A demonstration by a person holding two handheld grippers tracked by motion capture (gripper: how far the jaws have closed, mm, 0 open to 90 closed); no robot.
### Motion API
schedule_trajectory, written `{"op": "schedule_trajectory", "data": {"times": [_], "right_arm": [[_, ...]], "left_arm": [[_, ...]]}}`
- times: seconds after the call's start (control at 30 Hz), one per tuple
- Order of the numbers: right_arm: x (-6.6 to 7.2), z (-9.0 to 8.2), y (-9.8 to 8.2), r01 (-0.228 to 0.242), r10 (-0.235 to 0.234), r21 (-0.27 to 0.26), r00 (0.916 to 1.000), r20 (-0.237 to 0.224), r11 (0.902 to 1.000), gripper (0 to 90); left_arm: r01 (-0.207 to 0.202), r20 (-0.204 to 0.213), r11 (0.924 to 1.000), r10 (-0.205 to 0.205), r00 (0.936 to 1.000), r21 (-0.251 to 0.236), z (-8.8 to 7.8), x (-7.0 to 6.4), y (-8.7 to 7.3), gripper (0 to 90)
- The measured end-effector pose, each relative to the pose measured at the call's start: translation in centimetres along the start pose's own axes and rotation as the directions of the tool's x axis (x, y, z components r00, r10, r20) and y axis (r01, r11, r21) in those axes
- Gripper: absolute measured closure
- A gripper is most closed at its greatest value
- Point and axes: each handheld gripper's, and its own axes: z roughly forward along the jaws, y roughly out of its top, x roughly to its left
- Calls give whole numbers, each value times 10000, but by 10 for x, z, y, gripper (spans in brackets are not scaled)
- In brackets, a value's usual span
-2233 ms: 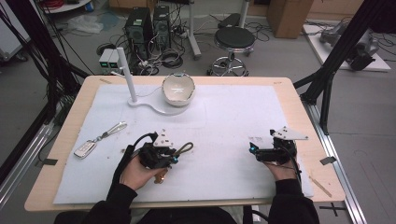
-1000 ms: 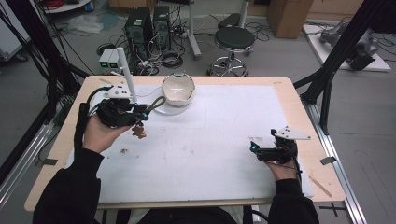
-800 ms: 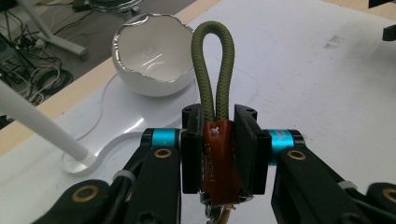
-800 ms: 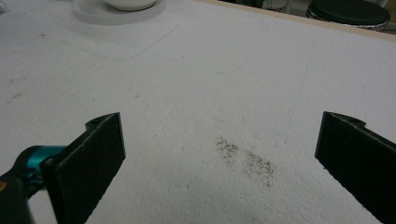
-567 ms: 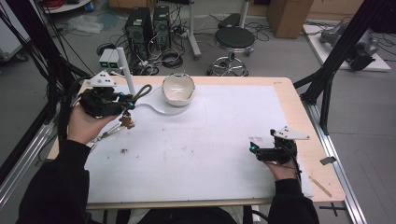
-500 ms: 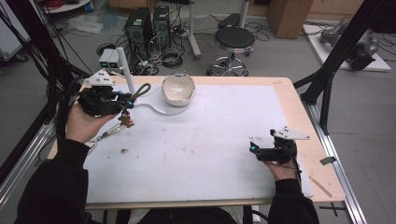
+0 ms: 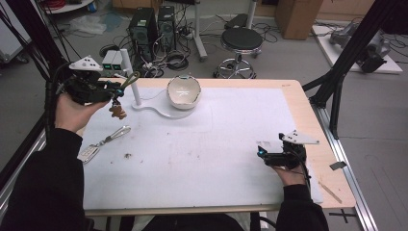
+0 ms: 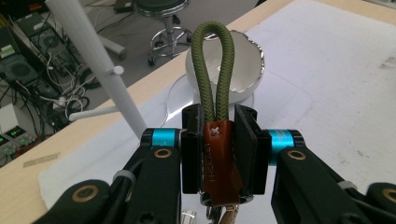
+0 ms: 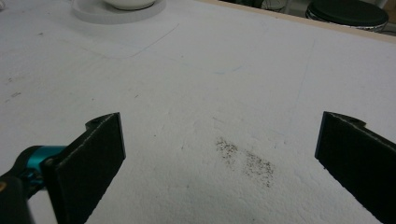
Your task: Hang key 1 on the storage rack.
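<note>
My left gripper [image 8: 219, 154] is shut on a keychain [image 8: 215, 140]: a brown leather tab with an olive cord loop standing up from it. In the high view that left gripper [image 7: 118, 89] is raised at the table's far left, with the cord loop [image 7: 131, 79] close to a white upright post [image 7: 130, 77] and a small brown charm [image 7: 117, 111] hanging below. In the left gripper view the post [image 8: 100, 70] carries a short peg. My right gripper [image 7: 262, 153] rests low at the front right, open, with bare white mat between its jaws [image 9: 219, 154].
A white bowl [image 7: 183, 91] sits on the post's flat white base, right of the post. A second set of keys with a metal clip [image 7: 103, 143] lies on the white mat [image 7: 202, 139] at the left. Computers, cables and a stool stand beyond the table's far edge.
My left hand has carried the keychain up and away from me, from the table's near middle-left to the white post at the far left. The right hand has stayed put.
</note>
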Motion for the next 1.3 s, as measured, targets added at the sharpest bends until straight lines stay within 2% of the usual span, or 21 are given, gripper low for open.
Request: {"op": "schedule_trajectory", "data": {"times": [0.1, 0.13, 0.3, 0.37, 0.43, 0.47, 0.57, 0.6, 0.63, 0.7, 0.83, 1.0, 1.13, 1.3], "right_arm": [[0, 0, 0, -15, 15, 5, 10000, 8, 10000, 6], [0, 0, 0, -30, 30, 29, 10000, 2, 10000, 6], [-1, 1, 0, 15, -15, 21, 10000, 41, 10000, 6], [-2, 1, 0, 17, -17, -15, 10000, 68, 10000, 6], [-1, 1, 0, -19, 19, -31, 10000, 69, 10000, 6], [-1, 0, 0, -59, 59, -34, 10000, 65, 10000, 6], [-1, 0, 0, -39, 39, -37, 10000, 43, 10000, 6], [-1, 0, 0, -51, 51, -60, 10000, 65, 10000, 6], [-1, 0, 0, -51, 51, -60, 10000, 65, 10000, 6], [-1, -1, 0, 30, -29, -92, 9999, 97, 10000, 6], [1, -2, 1, 121, -119, -136, 9999, 103, 9998, 6], [1, -1, 1, 119, -118, -54, 9998, 140, 9999, 6], [2, -1, 0, 66, -66, -15, 9999, 114, 10000, 6], [2, 0, -1, 174, -174, 31, 9998, 87, 9998, 6]], "left_arm": [[130, -108, 9999, -130, 9999, -21, 3, 7, -1, 731], [257, -268, 9997, -257, 9993, 6, 4, 12, -3, 731], [394, -657, 9992, -387, 9971, 90, 7, 15, -4, 732], [524, -964, 9986, -518, 9940, 45, 7, 17, -3, 731], [576, -1043, 9983, -566, 9929, 72, 7, 17, -3, 731], [678, -1261, 9976, -660, 9898, 103, 8, 19, -3, 732], [801, -1333, 9968, -783, 9880, 78, 9, 22, -3, 731], [971, -1397, 9953, -960, 9855, 11, 10, 26, -4, 731], [971, -1397, 9953, -960, 9855, 11, 10, 26, -4, 732], [1148, -1553, 9933, -1117, 9815, 111, 14, 31, -6, 732], [1178, -1489, 9927, -1128, 9824, 251, 19, 35, -8, 731], [1161, -1757, 9919, -1054, 9788, 516, 30, 35, -8, 731], [808, -2174, 9944, -643, 9740, 680, 33, 33, -9, 730], [610, -2319, 9939, -382, 9720, 916, 42, 31, -9, 730]]}}
